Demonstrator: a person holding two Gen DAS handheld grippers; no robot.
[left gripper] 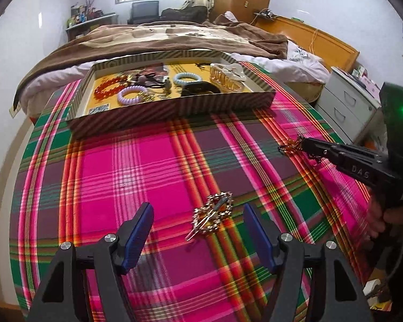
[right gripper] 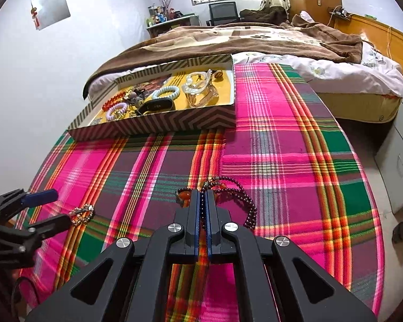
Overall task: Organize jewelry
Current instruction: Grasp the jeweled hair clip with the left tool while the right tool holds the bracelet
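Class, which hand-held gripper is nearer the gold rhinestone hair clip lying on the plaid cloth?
Left. The left hand-held gripper stands open around the gold rhinestone hair clip; the right hand-held gripper is off to the side, shut on a beaded bracelet.

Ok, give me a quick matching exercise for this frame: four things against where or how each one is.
Things:
1. right gripper
2. left gripper
3. rhinestone hair clip
4. lilac spiral hair tie

States:
A. lying in the striped tray
B. open, jaws apart
C. shut on the dark bead bracelet
D. lying on the plaid cloth

Pairs: 1-C, 2-B, 3-D, 4-A
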